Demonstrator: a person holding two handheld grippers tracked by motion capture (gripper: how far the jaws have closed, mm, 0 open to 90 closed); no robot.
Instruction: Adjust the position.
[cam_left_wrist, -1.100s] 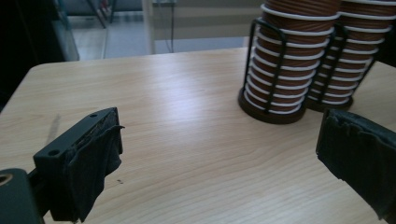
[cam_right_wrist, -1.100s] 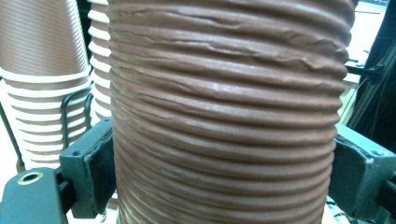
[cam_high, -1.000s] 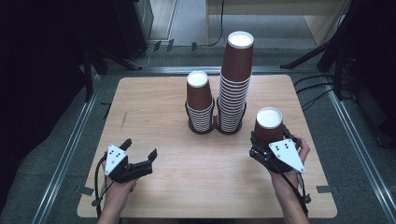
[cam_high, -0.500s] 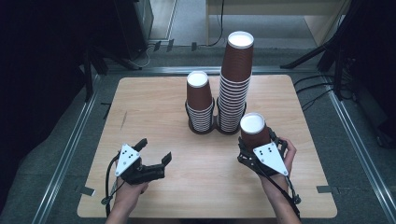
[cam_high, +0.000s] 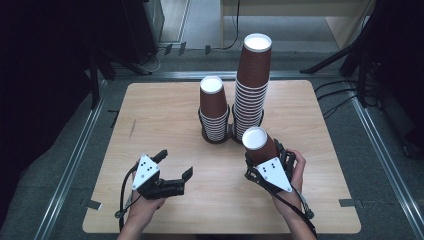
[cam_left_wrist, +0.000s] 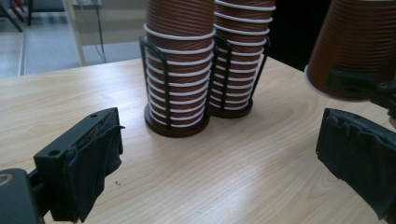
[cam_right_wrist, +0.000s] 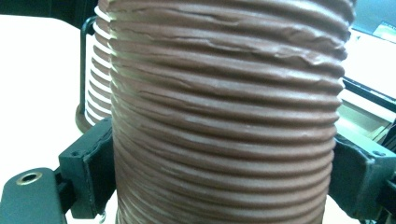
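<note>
I am holding a brown ribbed cup (cam_high: 258, 145) upside down, tilted, clamped in my right gripper (cam_high: 267, 167) above the wooden table (cam_high: 165, 110), just in front of the tall cup stack (cam_high: 251, 85). My left gripper (cam_high: 172, 172) is hovering low at the near left with its jaws standing apart, nothing between them. The short cup stack (cam_high: 214, 107) is sitting beside the tall one, both in black wire holders (cam_high: 216, 136) near the table's middle.

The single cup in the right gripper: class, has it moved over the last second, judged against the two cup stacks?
Yes. The single cup, clamped in the right gripper, has shifted left across the table, ending just in front of the tall stack.
</note>
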